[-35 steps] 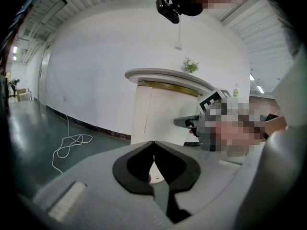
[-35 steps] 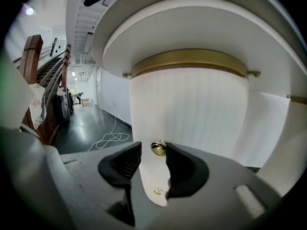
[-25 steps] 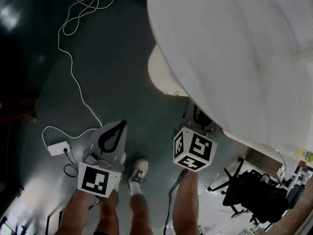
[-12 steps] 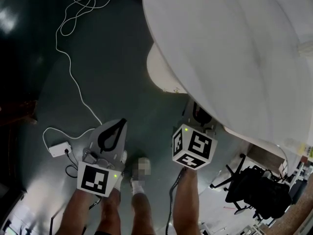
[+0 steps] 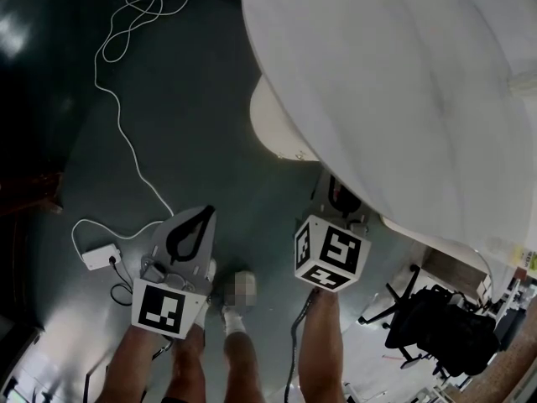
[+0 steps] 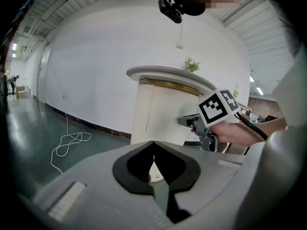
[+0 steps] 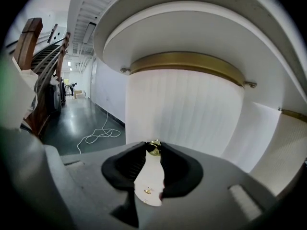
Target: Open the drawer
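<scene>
The drawer's white curved front (image 7: 192, 110) fills the right gripper view, under a brass band and the round white top (image 5: 403, 82). Its small gold knob (image 7: 153, 148) sits right between the tips of my right gripper (image 7: 153, 150), which is shut on it. In the head view only that gripper's marker cube (image 5: 331, 254) shows clearly; its jaws reach in under the top's edge. The left gripper view shows the right gripper (image 6: 189, 122) against the cabinet (image 6: 160, 114). My left gripper (image 6: 153, 143) hangs in the air to the left, shut on nothing, its tips (image 5: 203, 213) over the floor.
A white cable (image 5: 126, 99) loops over the dark green floor to a power adapter (image 5: 99, 256) at the left. A black office chair (image 5: 436, 330) stands at the lower right. The person's legs and a shoe (image 5: 231, 313) are between the grippers.
</scene>
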Available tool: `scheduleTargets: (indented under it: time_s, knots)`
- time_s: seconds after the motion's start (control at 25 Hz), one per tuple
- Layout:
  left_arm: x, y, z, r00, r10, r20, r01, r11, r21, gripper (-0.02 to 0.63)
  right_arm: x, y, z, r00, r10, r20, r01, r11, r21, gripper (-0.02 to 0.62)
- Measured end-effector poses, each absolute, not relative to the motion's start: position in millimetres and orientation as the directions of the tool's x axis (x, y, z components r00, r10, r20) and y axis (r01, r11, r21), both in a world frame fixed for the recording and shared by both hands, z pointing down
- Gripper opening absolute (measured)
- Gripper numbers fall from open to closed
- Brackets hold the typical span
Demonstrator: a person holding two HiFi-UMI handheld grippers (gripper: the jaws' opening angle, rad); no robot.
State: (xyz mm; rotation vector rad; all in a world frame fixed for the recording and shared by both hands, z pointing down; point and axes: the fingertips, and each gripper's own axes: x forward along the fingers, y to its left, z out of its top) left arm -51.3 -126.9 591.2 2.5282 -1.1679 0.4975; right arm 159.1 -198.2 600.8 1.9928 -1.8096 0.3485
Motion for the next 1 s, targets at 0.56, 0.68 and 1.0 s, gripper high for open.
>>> scheduleTargets:
  time_s: [0.56,0.68,1.0]
  knots:
    - [-51.9,-129.5,588.7,0.603,-0.674,0.428,-0.778,-0.615,0.128,0.011,141.0,-167.2,601.1,0.096,-0.889,0.448,-0.984,-0.017,0.177,0.100]
    - [-54.6,-128.8,584.6,0.604,-0.679,0.419,-0.778,-0.617,0.121,0.011,129.6,-148.5,602.1,0.087,-0.889,0.449,-0.985,-0.011,0.170,0.101]
    - [-54.0,-110.1,574.0,0.609,-0.681,0.408,-0.774,-0.623,0.114,0.011,116.7,-121.8,603.2,0.090,-0.875,0.475,-0.991,-0.030,0.132,0.101]
